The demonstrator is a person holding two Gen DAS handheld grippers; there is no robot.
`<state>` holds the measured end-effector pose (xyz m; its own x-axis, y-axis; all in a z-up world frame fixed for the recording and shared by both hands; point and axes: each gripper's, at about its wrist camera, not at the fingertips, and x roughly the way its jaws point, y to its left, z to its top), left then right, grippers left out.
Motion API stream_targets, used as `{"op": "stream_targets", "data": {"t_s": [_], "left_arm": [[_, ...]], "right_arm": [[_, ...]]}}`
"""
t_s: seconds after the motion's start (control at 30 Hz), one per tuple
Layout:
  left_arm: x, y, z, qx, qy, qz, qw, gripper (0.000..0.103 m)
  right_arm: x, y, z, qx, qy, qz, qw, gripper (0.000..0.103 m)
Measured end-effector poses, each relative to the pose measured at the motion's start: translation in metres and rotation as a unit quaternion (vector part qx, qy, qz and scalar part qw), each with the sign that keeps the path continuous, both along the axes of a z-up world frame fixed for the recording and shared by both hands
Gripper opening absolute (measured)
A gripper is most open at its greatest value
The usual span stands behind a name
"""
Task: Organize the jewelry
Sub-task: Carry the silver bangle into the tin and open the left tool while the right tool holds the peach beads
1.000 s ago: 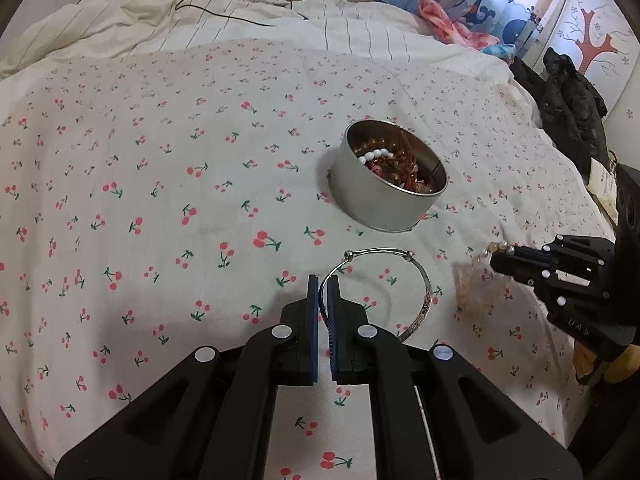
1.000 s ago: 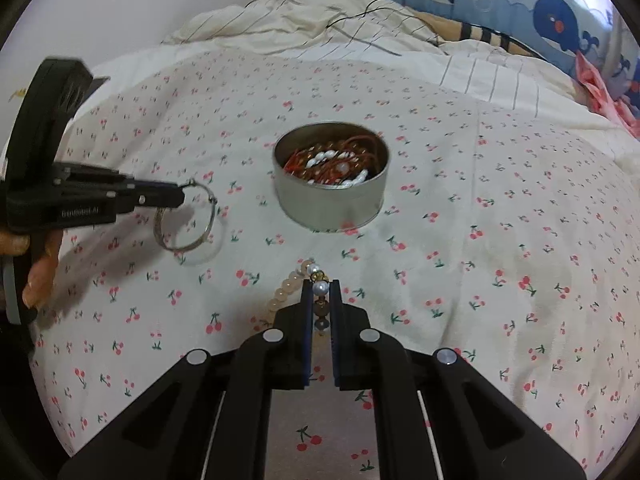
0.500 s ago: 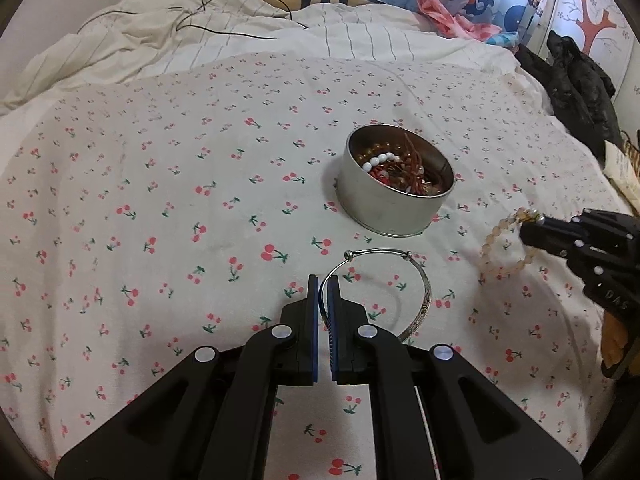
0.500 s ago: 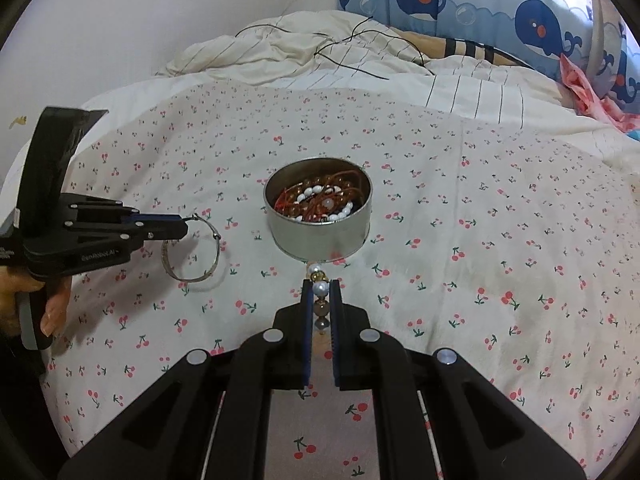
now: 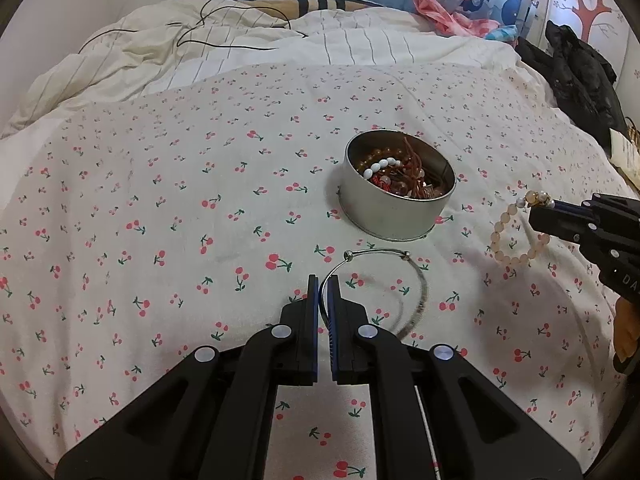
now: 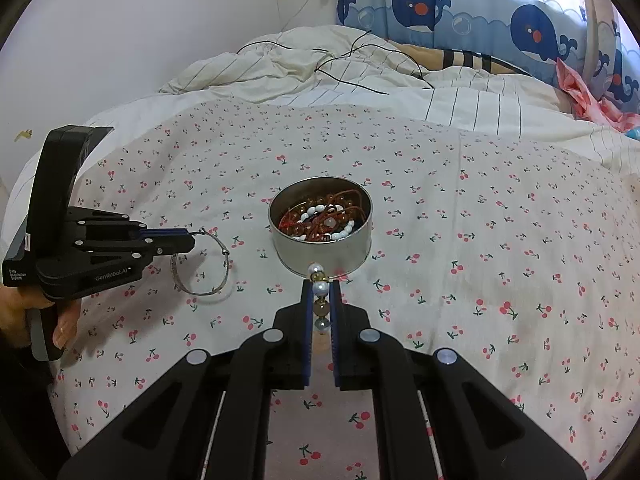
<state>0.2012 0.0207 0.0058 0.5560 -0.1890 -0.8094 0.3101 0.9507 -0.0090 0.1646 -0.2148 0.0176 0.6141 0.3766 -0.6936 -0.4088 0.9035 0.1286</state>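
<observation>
A round metal tin (image 5: pixel 400 216) (image 6: pixel 320 254) with several bead bracelets and red cords inside stands on the cherry-print sheet. My left gripper (image 5: pixel 324 284) (image 6: pixel 188 238) is shut on a thin silver bangle (image 5: pixel 416 276) (image 6: pixel 218 264), held just above the sheet in front of and left of the tin. My right gripper (image 6: pixel 321 288) (image 5: pixel 554 207) is shut on a peach bead bracelet (image 5: pixel 505 232) (image 6: pixel 319 288) with white pearls, which hangs in the air to the right of the tin.
The cherry-print sheet (image 5: pixel 200 220) covers the bed. A rumpled striped duvet (image 6: pixel 320 68) with a black cable lies behind it, then whale-print pillows (image 6: pixel 500 12). Dark clothing (image 5: pixel 580 72) is piled at the bed's right edge. A person's hand (image 6: pixel 60 328) grips the left tool.
Both grippers have tilted upward a little while keeping their holds. The bead bracelet now hangs higher off the sheet, closer to the tin's front.
</observation>
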Motion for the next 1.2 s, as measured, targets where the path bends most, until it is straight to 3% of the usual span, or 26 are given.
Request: {"op": "stream_targets", "data": {"t_s": [0.17,0.3,0.63,1.2], "left_arm": [[0.000,0.000,0.004,-0.011,-0.003,-0.001,0.9999,0.004],[0.006,0.001,0.013,-0.055,-0.004,-0.007,0.9984,0.004],[0.019,-0.008,0.023,-0.107,-0.006,-0.015,0.9941,0.004],[0.078,-0.039,0.022,-0.114,0.010,-0.007,0.9935,0.004]], "right_arm": [[-0.001,-0.002,0.004,0.010,-0.008,-0.001,1.000,0.008],[0.000,-0.008,0.007,0.019,-0.009,-0.008,1.000,0.008],[0.002,-0.015,0.009,0.021,-0.005,-0.020,1.000,0.009],[0.004,-0.018,0.008,0.028,0.003,-0.026,0.999,0.009]]}}
